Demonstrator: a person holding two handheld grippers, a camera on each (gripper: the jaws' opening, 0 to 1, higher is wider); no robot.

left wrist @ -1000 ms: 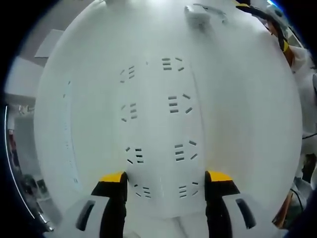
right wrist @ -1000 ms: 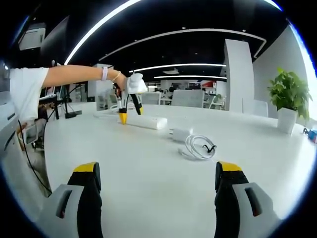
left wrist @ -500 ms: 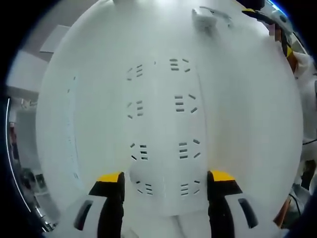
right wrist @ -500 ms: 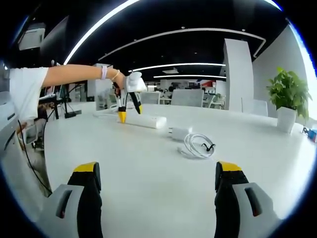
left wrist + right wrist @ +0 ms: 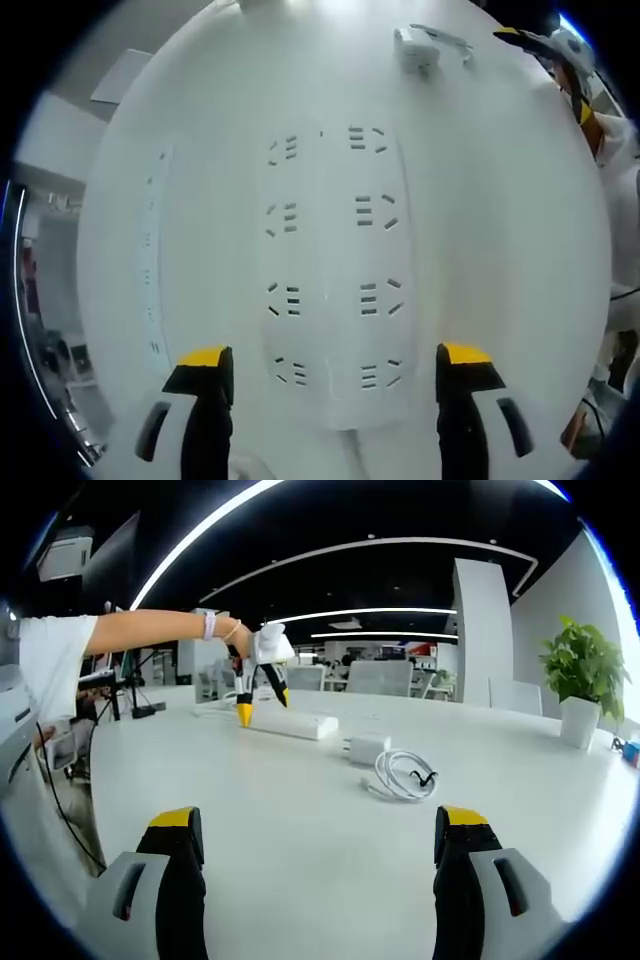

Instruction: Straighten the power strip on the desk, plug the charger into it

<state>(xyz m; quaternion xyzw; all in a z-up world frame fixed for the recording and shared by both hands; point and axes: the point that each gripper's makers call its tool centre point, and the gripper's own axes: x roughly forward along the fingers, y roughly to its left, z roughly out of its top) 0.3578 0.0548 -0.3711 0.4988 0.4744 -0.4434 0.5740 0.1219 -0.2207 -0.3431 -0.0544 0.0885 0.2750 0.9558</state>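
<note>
In the left gripper view I look straight down on the white power strip [image 5: 330, 250], which lies flat on the desk with several sockets in two rows. My left gripper [image 5: 333, 358] is open, its yellow-tipped jaws standing either side of the strip's near end with a gap on both sides. The white charger [image 5: 411, 46] and its cable lie beyond the strip's far end. In the right gripper view the power strip [image 5: 297, 724] lies far off, with the left gripper [image 5: 264, 706] over its left end. The charger [image 5: 366, 748] and coiled cable [image 5: 405, 774] lie beside it. My right gripper [image 5: 320, 825] hangs open over bare desk.
The white desk [image 5: 300, 820] stretches wide around the strip. A potted plant [image 5: 583, 675] stands at its far right. A person's bare arm [image 5: 150, 630] reaches in from the left, holding the left gripper. Chairs and other desks stand behind.
The left gripper's jaws have spread wider, away from the strip's sides, and its view has pulled back a little. The right gripper has not moved.
</note>
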